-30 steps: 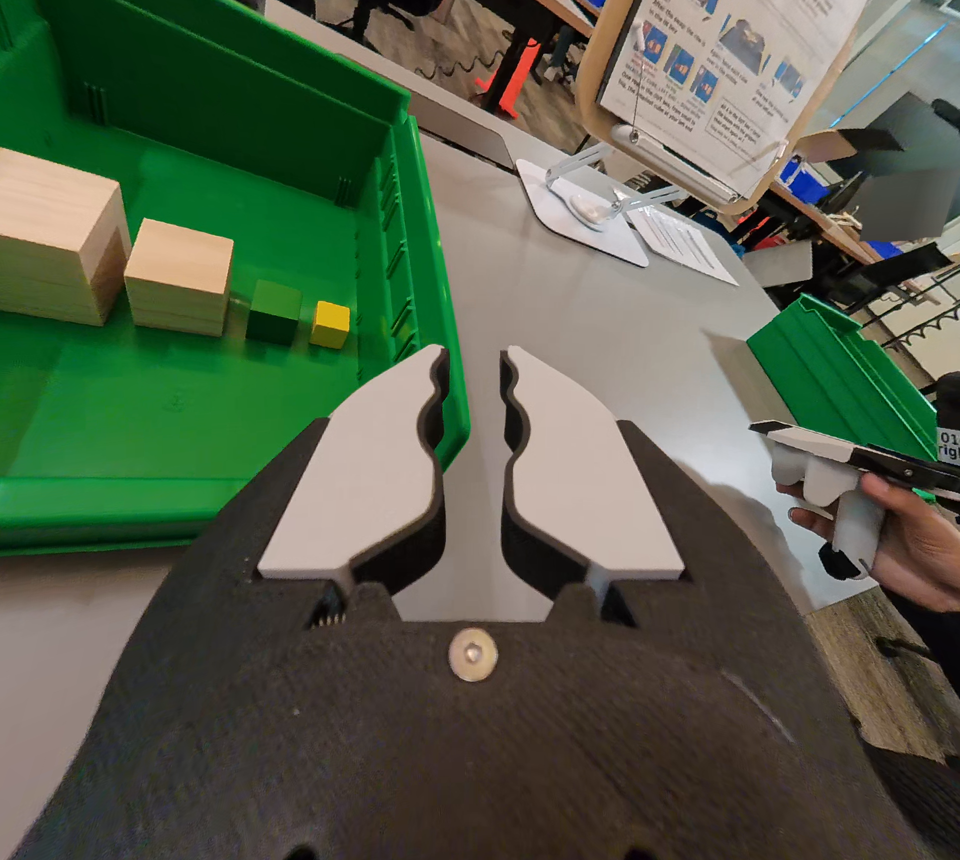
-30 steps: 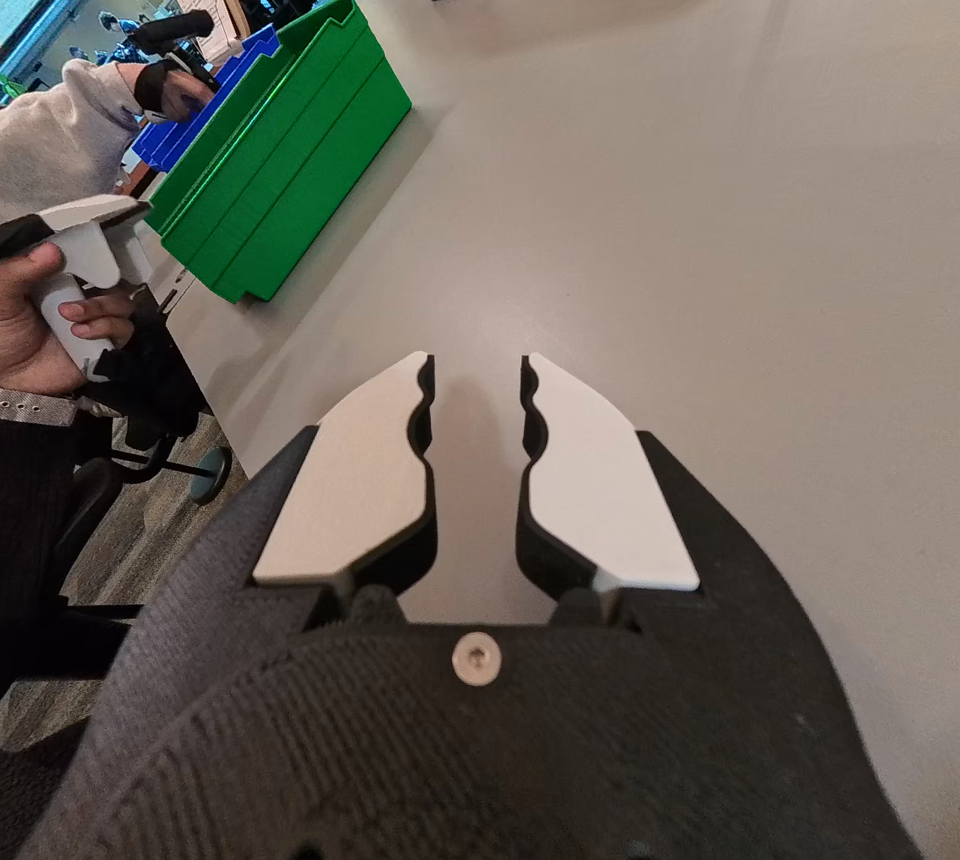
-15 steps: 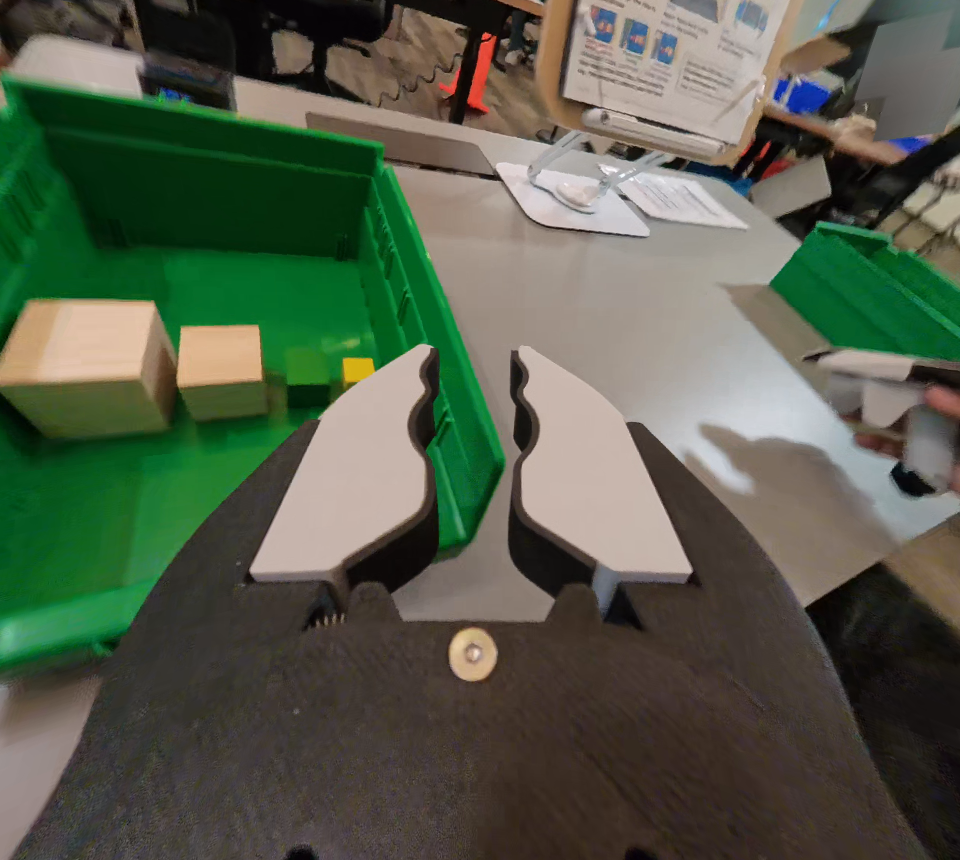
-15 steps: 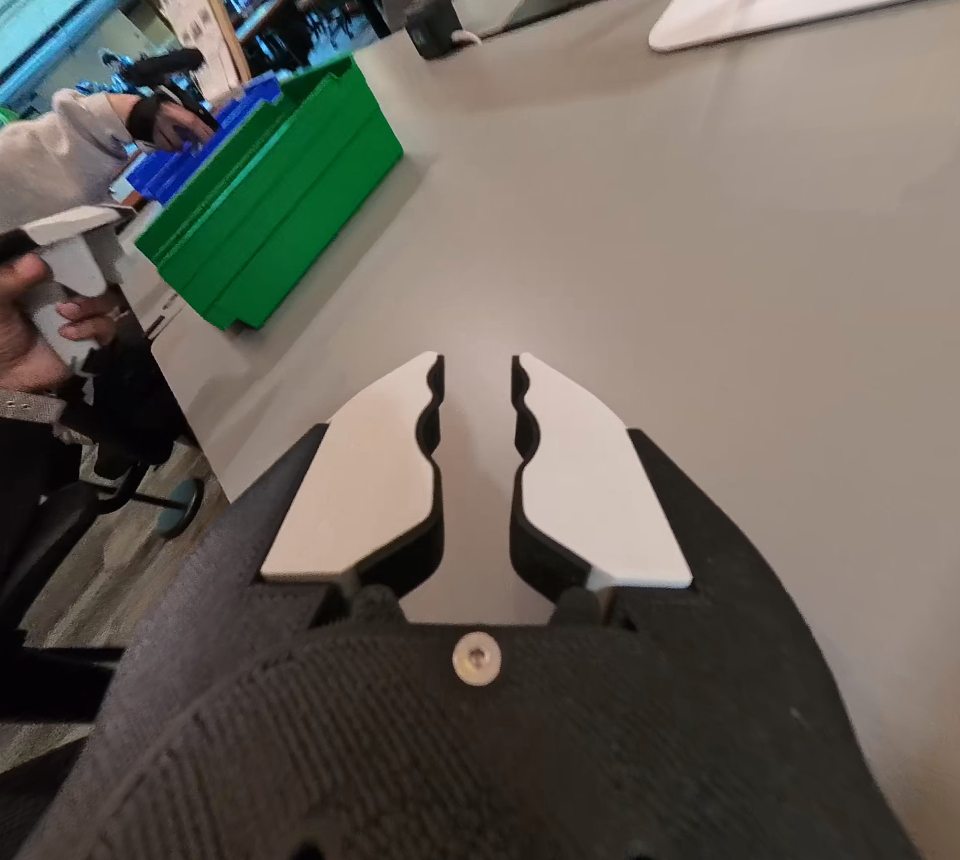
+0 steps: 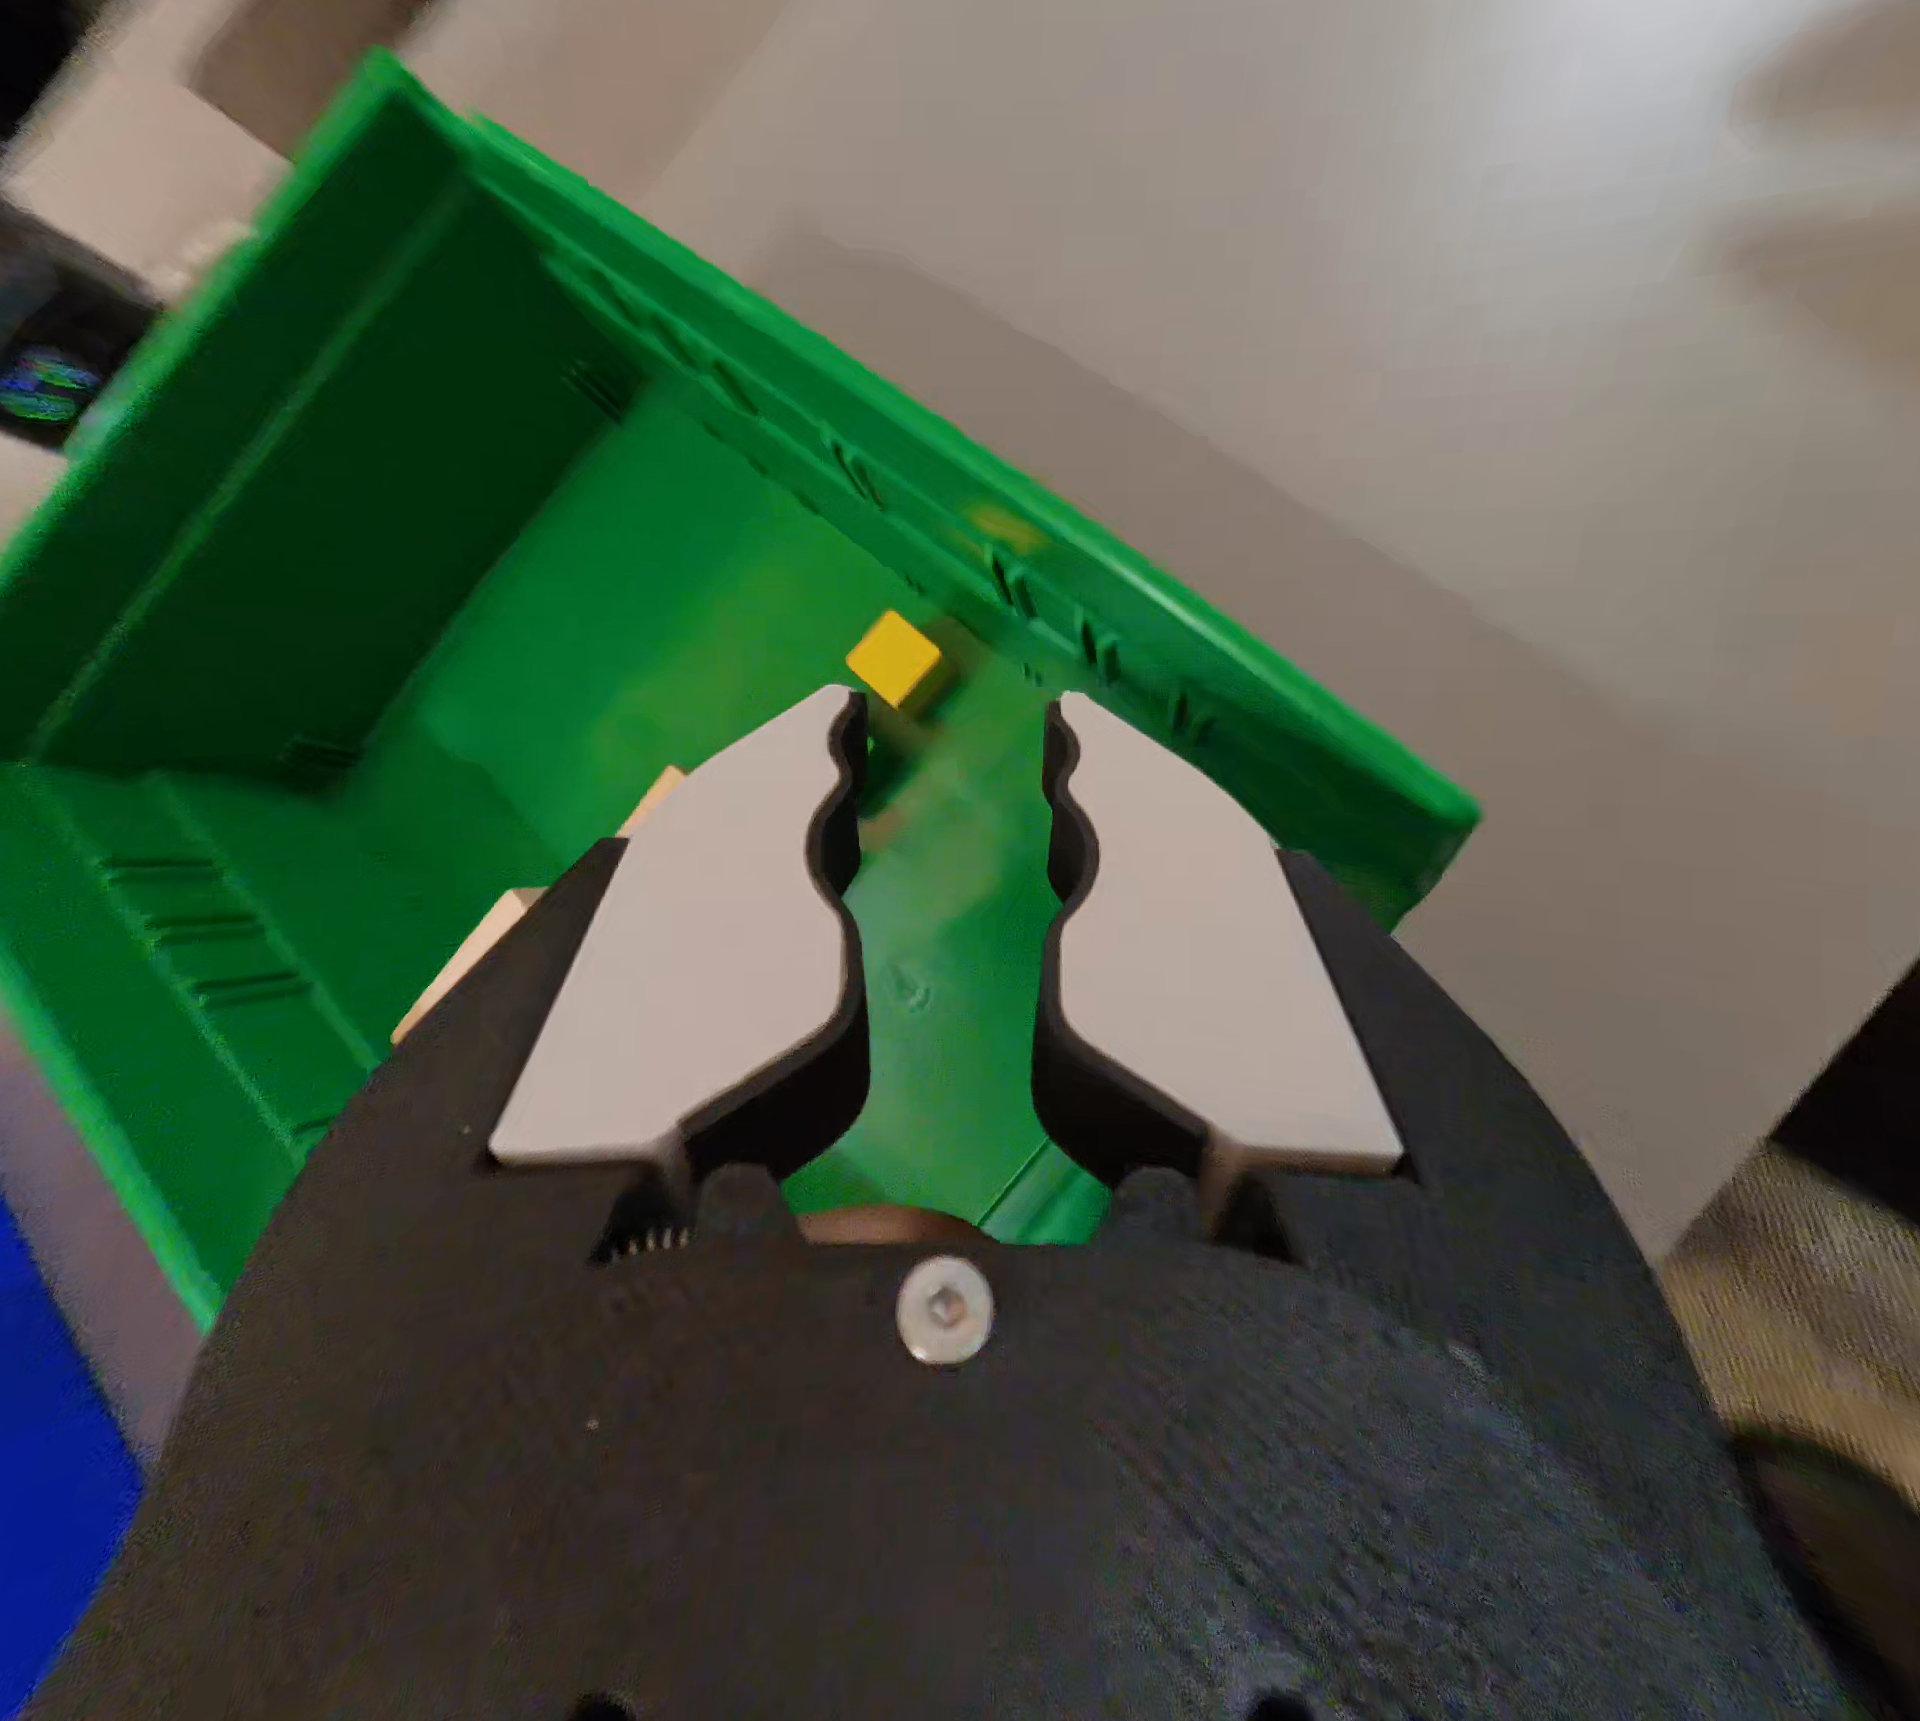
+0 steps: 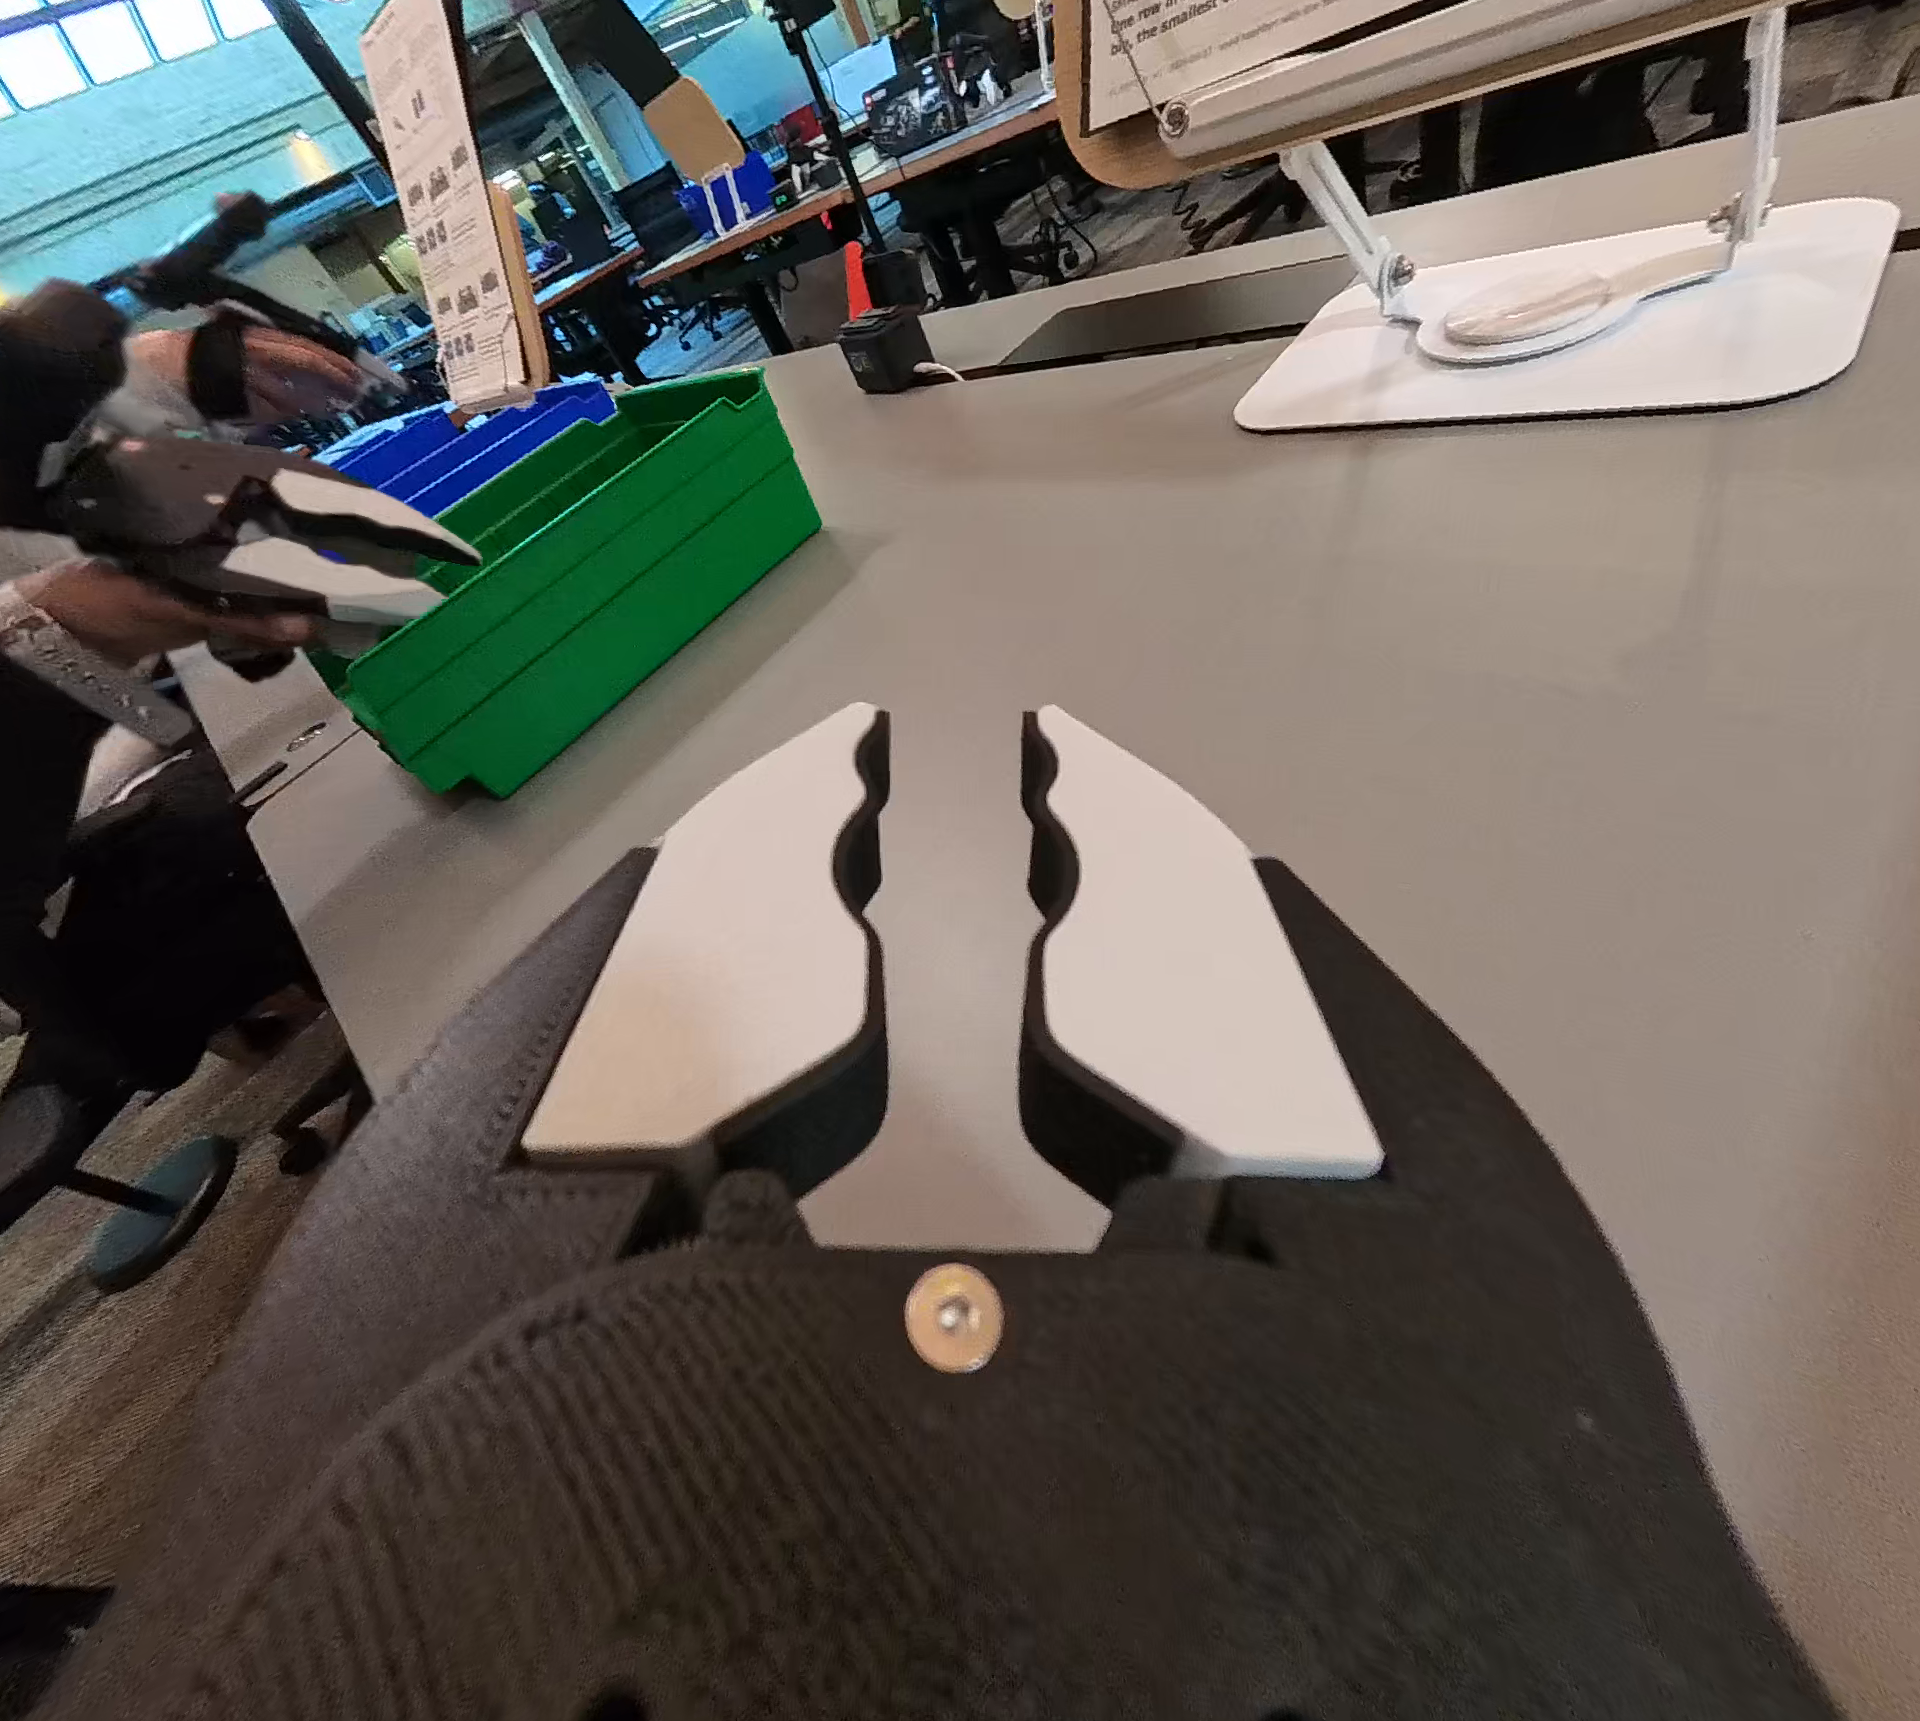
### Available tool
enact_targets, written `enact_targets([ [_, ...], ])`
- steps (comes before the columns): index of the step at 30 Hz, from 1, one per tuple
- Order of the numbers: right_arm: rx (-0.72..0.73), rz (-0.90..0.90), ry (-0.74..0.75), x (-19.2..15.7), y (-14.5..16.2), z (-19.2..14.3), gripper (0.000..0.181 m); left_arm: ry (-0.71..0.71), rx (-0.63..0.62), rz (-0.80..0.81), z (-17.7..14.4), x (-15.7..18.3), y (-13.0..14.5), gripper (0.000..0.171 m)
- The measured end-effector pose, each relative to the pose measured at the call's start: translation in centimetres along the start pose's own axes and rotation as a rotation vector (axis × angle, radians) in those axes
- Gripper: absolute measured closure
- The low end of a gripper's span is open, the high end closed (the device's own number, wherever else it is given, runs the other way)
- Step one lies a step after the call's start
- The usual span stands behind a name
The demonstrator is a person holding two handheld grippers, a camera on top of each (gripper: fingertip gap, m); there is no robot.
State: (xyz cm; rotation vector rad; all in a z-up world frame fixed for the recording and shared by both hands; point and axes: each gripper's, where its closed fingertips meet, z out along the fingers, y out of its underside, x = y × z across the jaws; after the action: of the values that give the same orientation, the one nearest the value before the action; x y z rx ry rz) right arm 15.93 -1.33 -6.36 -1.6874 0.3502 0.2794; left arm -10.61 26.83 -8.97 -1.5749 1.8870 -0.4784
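Observation:
In the left wrist view my left gripper [image 5: 951, 710] is open and empty, and points steeply down into a green bin [image 5: 1247, 643]. A small yellow cube [image 5: 894, 658] lies on the bin floor just beyond the fingertips, near the right wall. Edges of wooden blocks [image 5: 488, 954] peek out behind the left finger. My right gripper [image 6: 956, 721] is open and empty, low over the grey table [image 6: 1351, 632]. The right wrist view shows the left gripper [image 6: 343, 549] held over the same green bin [image 6: 582, 591].
A white stand base [image 6: 1579, 341] holding a printed board stands at the far right of the table. A small black device [image 6: 883, 352] sits at the table's back edge. Blue bins [image 6: 468, 445] lie beyond the green one. A person's arm [image 6: 62, 632] is at the left.
My left gripper has swung over the green bin and tipped down toward the yellow cube, with its fingers a little wider. My right gripper has tilted up to a more level view.

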Motion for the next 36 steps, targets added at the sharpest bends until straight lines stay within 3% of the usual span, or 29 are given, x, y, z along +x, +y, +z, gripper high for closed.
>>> enact_targets([
  [3,0.024,-0.038,0.02,-0.3,-0.3,-0.1,0.158,0.107,-0.166,0.065,2.0,-0.2,1.7,0.13],
  [9,0.046,-0.157,0.101,-0.4,0.1,-1.0,0.164,0.094,-0.27,0.235,5.2,-2.5,1.9,0.128],
  [13,0.011,-0.163,0.122,-0.1,1.0,-1.1,0.164,0.179,-0.383,0.305,6.6,-2.2,3.3,0.129],
  [22,0.014,-0.111,0.131,0.7,1.0,-1.1,0.164,0.245,-0.391,0.284,7.3,-1.6,3.6,0.148],
  [27,0.021,-0.087,0.093,0.2,0.1,-0.9,0.164,0.148,-0.234,0.218,4.3,-3.4,0.5,0.148],
  [32,0.033,-0.098,0.03,-0.7,-1.8,-0.4,0.164,-0.115,-0.02,0.166,-1.8,-8.2,-3.7,0.149],
  [36,0.059,-0.125,-0.024,-1.5,-3.2,0.5,0.163,-0.097,0.391,-0.051,-6.4,-4.9,-11.6,0.15],
])
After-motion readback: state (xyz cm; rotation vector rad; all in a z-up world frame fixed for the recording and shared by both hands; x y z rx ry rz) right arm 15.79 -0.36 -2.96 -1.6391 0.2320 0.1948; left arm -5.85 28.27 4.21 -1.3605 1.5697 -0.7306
